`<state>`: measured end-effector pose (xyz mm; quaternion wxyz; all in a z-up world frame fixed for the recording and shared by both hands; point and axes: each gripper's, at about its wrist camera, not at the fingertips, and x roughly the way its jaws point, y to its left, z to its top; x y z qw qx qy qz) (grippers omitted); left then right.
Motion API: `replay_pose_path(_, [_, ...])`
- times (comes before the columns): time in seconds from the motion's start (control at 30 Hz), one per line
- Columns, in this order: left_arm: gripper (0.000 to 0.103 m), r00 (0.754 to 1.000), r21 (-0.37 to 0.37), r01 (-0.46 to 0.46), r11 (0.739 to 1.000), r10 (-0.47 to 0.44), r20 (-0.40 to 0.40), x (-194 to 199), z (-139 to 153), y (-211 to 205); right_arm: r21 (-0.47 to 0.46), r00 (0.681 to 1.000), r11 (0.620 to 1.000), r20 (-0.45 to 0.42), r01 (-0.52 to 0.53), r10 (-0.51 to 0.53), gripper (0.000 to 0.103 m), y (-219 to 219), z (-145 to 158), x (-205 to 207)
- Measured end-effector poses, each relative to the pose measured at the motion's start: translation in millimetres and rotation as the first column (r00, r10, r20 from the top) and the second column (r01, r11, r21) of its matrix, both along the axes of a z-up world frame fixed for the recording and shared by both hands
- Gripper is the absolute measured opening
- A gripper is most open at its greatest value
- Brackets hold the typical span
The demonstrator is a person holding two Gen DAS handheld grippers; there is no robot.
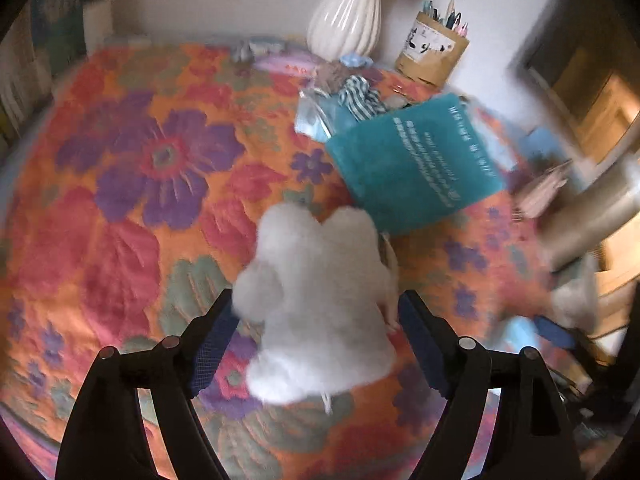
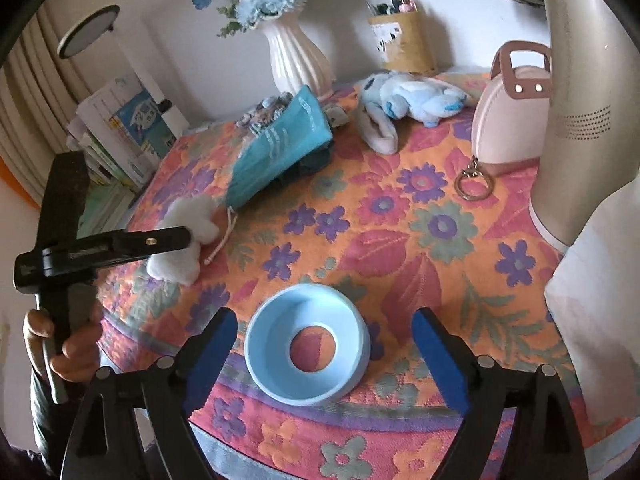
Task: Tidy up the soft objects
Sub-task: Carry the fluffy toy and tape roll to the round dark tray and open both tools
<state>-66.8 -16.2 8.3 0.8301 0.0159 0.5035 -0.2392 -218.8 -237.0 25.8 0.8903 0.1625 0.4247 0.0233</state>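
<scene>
My left claw (image 1: 316, 320) tilts steeply down over the worktop (image 1: 120, 200), jaws spread and released; the white plush toy (image 1: 316, 300) lies between the blue pads without being pressed. From the right wrist view, my left hand (image 2: 68, 344) grips that tool's black handle at the worktop's near-left edge, knuckles curled.

My right claw (image 2: 324, 344) also slopes downward, jaws wide and released. A pale blue ring-shaped bowl (image 2: 308, 348) sits on the cloth between the pads, touching neither.

Landmark: teal fabric pouch (image 1: 416, 164).
- White plush toy: just in front of the pouch, a thin white cord at its side. Fluffy, lumpy, cloud-like.
- Pouch: soft, folded, white printed lines of writing across it, too blurred to read.
- Ribbed white vase (image 2: 298, 56): behind the pouch, glossy ceramic, blue and white flowers in it.
- Tan pen holder (image 2: 402, 42): behind and right of the pouch, black-and-white label, unreadable.
- Blue-and-white plush animal (image 2: 412, 98): right of the pouch, lying flat.
- Pink round bag (image 2: 510, 120): further right, brown handle, smooth, with a metal key ring (image 2: 474, 188) in front.

Worktop cloth: woven, raised floral pattern in orange, pink, purple, green.
</scene>
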Motion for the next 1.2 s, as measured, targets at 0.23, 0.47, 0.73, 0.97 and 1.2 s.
replay_pose_path(0.23, [0.046,0.996,0.082,-0.024,0.996,0.017,0.084,-11.7,3.4,-4.9,-0.115,0.998,0.993,-0.047,-0.033,0.028,0.093,31.7,-6.5,-2.2])
replay_pose_path(0.47, [0.046,0.988,0.03,0.013,0.999,-0.017,0.156,-31.0,29.9,-0.7,-0.281,0.998,0.96,-0.057,0.002,-0.018,0.067,50.0,-9.6,-2.3])
replay_pose_path(0.73, [0.046,0.976,-0.048,0.06,0.997,-0.049,0.211,-54.2,67.7,-0.9,-0.205,0.999,0.978,0.008,0.039,-0.038,0.066,35.8,18.4,-20.2])
replay_pose_path(0.97, [0.046,0.966,-0.126,0.148,0.981,-0.116,0.233,-74.7,94.8,-19.6,-0.185,0.991,0.974,0.043,0.131,-0.126,0.066,3.6,61.1,-42.7])
replay_pose_path(1.2, [0.046,0.924,-0.126,0.323,0.938,-0.283,0.257,-111.7,109.5,-82.6,-0.134,0.955,0.946,0.061,0.297,-0.291,0.066,-59.6,91.0,-89.0])
